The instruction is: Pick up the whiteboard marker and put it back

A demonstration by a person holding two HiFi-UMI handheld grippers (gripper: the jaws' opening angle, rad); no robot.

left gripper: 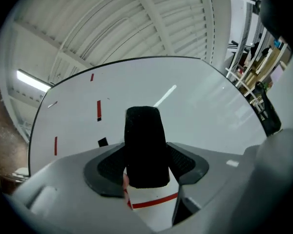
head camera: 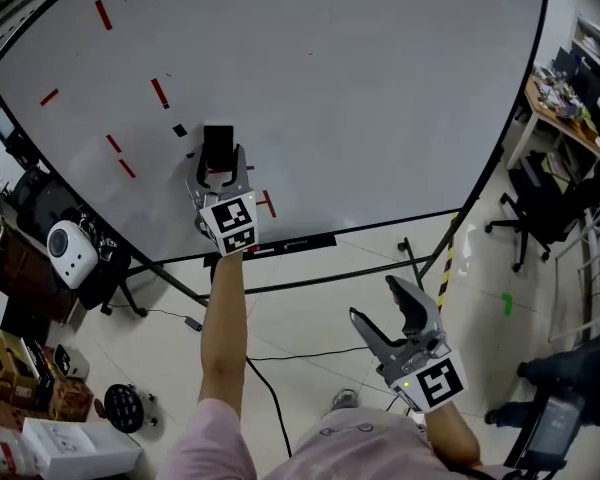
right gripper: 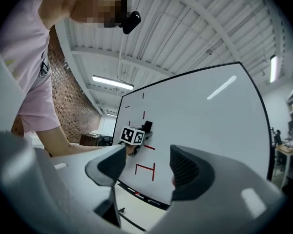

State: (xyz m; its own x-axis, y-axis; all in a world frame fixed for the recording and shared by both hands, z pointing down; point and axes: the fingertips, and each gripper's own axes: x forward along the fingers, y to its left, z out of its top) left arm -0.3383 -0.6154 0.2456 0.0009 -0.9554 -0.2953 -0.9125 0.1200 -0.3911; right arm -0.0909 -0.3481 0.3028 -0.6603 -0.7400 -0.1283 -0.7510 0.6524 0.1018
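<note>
A big whiteboard point(head camera: 330, 88) carries several short red strokes point(head camera: 159, 92). My left gripper point(head camera: 218, 168) is up against the board's lower left, shut on an eraser-like block point(head camera: 218, 146). In the left gripper view the block point(left gripper: 144, 150) shows a black felt face and a white body with a red stripe, filling the gap between the jaws. My right gripper point(head camera: 375, 300) hangs low near the person's body, open with nothing between its jaws point(right gripper: 149, 165). A thin marker-like thing point(head camera: 266, 249) lies on the dark ledge point(head camera: 310, 239) under the board.
The board's black stand legs point(head camera: 430, 263) spread over the tiled floor, and a cable point(head camera: 270, 358) runs across it. A white device point(head camera: 70, 253) and boxes point(head camera: 70, 448) sit at left. An office chair point(head camera: 540, 208) and a cluttered desk point(head camera: 560, 98) stand at right.
</note>
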